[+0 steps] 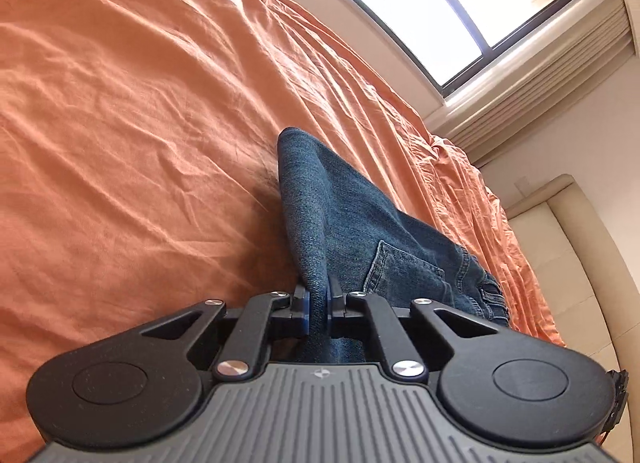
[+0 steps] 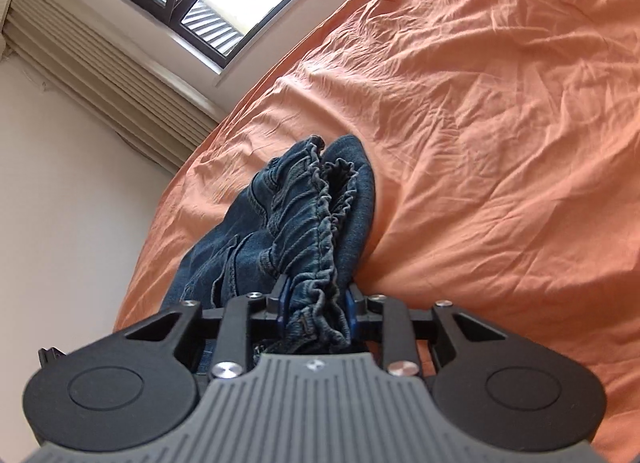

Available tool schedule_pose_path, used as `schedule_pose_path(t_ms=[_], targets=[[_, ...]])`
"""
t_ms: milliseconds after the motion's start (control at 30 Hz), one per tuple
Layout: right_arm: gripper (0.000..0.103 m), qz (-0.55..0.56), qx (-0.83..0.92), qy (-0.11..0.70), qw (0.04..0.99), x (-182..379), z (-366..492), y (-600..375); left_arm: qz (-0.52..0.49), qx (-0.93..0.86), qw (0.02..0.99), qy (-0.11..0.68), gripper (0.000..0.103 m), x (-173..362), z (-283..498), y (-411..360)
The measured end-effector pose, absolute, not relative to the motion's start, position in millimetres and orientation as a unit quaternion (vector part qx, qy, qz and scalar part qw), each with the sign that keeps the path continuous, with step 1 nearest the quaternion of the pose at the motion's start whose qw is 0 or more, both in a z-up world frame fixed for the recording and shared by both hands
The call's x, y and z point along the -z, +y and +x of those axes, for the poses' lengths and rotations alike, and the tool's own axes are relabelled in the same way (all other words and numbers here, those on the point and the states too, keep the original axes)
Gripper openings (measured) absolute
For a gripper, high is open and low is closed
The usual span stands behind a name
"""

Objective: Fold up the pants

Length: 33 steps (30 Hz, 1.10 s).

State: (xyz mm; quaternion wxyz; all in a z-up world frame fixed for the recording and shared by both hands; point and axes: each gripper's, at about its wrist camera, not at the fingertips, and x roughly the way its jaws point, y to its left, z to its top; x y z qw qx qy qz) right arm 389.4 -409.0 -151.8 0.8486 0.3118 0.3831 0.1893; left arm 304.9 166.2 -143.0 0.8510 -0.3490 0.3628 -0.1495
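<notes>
The pants are dark blue jeans (image 1: 344,219), held up over an orange bed sheet (image 1: 140,123). My left gripper (image 1: 318,303) is shut on a folded denim edge; a back pocket shows just right of it. In the right wrist view the jeans (image 2: 304,215) hang bunched, with the gathered elastic waistband running into my right gripper (image 2: 316,307), which is shut on that waistband. The rest of the legs is hidden behind the cloth.
The wrinkled orange sheet (image 2: 500,143) covers the whole bed. A window (image 1: 460,3) and a cream wall lie beyond the bed's far edge. A cream padded headboard (image 1: 560,247) stands at the right in the left wrist view.
</notes>
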Motion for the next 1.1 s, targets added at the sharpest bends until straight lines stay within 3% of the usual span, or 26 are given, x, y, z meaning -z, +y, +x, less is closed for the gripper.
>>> schedule_pose_path(t_ms=[167, 333, 467, 533, 633, 700, 833, 1100], targets=[[0.021, 0.270, -0.209, 0.389, 0.856, 112, 365, -383, -0.361, 0.132, 0.848, 0.363, 0.000, 130, 278, 195], [0.019, 0.278, -0.191, 0.397, 0.853, 98, 337, -368, -0.358, 0.137, 0.856, 0.347, 0.000, 103, 254, 217], [0.018, 0.246, -0.156, 0.416, 0.861, 96, 330, -360, -0.383, 0.137, 0.836, 0.368, 0.002, 117, 247, 232], [0.018, 0.258, -0.134, 0.434, 0.853, 107, 339, -368, -0.394, 0.137, 0.822, 0.387, 0.007, 131, 250, 236], [0.020, 0.291, -0.119, 0.450, 0.836, 124, 349, -384, -0.427, 0.152, 0.801, 0.392, 0.034, 142, 253, 242], [0.021, 0.301, -0.123, 0.456, 0.829, 132, 353, -391, -0.431, 0.153, 0.802, 0.383, 0.060, 141, 257, 244], [0.031, 0.317, -0.133, 0.470, 0.813, 144, 363, -404, -0.428, 0.175, 0.789, 0.404, 0.071, 148, 281, 240], [0.055, 0.386, -0.161, 0.484, 0.768, 183, 389, -436, -0.417, 0.195, 0.767, 0.447, 0.073, 183, 326, 211]])
